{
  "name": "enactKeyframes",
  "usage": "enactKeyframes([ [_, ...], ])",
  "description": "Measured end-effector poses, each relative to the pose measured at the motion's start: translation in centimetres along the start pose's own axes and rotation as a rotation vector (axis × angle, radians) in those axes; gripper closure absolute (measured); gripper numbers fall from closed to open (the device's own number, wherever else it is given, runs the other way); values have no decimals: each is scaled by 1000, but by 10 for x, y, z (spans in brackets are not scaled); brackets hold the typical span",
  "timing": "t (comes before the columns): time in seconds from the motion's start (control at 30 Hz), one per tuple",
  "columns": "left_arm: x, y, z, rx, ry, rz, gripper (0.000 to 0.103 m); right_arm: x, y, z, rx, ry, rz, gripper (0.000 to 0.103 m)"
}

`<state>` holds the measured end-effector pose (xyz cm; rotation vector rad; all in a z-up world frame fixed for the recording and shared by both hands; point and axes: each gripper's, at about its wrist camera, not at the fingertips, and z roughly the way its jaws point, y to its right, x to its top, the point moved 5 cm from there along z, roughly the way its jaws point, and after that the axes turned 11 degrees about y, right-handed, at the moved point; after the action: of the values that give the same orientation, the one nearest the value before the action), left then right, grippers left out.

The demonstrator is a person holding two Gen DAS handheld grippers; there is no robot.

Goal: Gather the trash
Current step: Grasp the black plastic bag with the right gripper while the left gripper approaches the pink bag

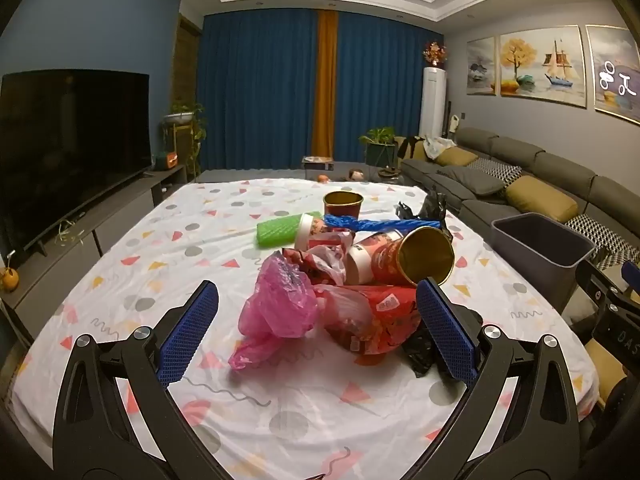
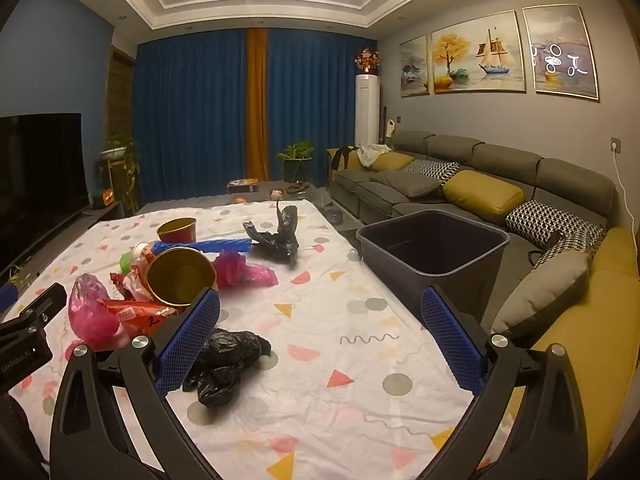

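Here, left gripper (image 1: pixel 318 334) spread wide, empty, hovering over the patterned cloth (image 1: pixel 140 264); pink plastic bag (image 1: pixel 280 308) and red wrapper (image 1: pixel 376 316) just ahead between its fingers, gold-lined paper cup (image 1: pixel 420 254) beyond. Right gripper (image 2: pixel 320 336) likewise wide apart, empty; crumpled black bag (image 2: pixel 228 360) beside its left finger, grey bin (image 2: pixel 436 252) ahead to the right.

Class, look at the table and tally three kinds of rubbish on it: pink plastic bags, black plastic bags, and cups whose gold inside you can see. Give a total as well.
pink plastic bags: 2
black plastic bags: 2
cups showing a gold inside: 2
Total: 6
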<state>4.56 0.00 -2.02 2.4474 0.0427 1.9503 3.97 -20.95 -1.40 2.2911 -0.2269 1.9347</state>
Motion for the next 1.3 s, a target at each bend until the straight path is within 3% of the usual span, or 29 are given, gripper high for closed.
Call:
enactKeyframes([
  [0.17,0,-1,-1,15,11,3,5,-5,-7,2,42,-8,1,5],
  [0.63,-17,-55,6,17,30,-45,6,-41,-37,27,142,-88,-29,5],
  [1.13,-33,-52,36,-9,-36,-50,13,-73,-66,63,235,-198,-51,30],
  [1.3,-37,-51,50,-29,-73,-61,22,-81,-72,75,252,-240,-53,40],
])
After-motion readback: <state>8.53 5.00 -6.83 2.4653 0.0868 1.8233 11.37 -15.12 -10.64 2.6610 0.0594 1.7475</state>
